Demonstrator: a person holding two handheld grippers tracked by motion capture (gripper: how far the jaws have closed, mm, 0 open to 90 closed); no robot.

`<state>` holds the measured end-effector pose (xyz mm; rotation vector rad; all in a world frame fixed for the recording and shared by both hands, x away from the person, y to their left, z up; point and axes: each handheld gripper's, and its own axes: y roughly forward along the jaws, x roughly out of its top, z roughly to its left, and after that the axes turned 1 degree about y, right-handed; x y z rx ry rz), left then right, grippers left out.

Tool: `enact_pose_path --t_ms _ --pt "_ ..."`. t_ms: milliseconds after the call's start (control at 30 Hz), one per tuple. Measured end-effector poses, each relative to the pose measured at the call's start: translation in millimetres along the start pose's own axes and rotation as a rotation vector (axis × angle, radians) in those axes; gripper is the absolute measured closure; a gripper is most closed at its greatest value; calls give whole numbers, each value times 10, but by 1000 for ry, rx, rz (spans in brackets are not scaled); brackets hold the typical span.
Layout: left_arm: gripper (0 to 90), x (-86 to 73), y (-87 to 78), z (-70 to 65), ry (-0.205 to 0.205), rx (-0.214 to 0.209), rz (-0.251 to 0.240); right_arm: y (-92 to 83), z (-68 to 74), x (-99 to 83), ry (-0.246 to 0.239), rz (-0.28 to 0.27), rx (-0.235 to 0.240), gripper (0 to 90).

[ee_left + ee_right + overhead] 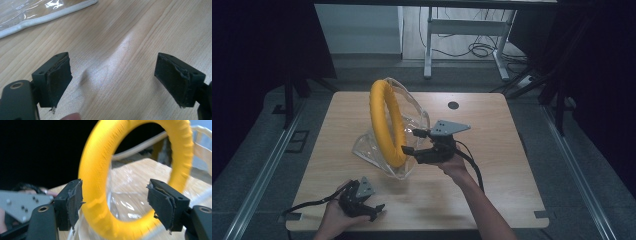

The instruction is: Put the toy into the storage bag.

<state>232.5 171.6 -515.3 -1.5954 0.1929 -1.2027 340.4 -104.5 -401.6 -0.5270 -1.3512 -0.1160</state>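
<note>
Big yellow ring w/ a ribbed, wrapped surface [387, 122] stands upright on edge, partly inside a crumpled clear plastic bag w/ white piping [412, 120], near the middle of the light wood-grain tabletop [502, 165]. Right gripper [409, 141] sits just beside the ring's lower right; jaws apart, straddling the ring's rim, left pad [75, 202] close to it, no squeeze seen. Left gripper [374, 210] rests low at the table's near-left edge, well apart from the ring, jaws wide, nothing between them. Grey floor, dark curtains at the sides, white desk frame [462, 30] & loose cables behind.
</note>
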Motion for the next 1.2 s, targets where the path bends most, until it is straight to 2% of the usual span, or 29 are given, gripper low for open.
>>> enact_pose_path --t_ms 333,600,733,800,1200 --pt "139 1 5 -5 -10 0 -3 -365 -149 -432 36 55 -98 302" --pt "139 1 3 -6 -10 2 -1 -550 -232 -761 65 91 -162 314" --pt "139 2 1 -5 -12 3 -4 -588 -283 -903 90 105 -177 331" --pt "139 0 -3 -7 -11 6 -3 -589 -291 -928 77 124 -197 334" --pt "139 0 -13 1 -9 14 -5 -558 -228 -936 63 129 -199 329"
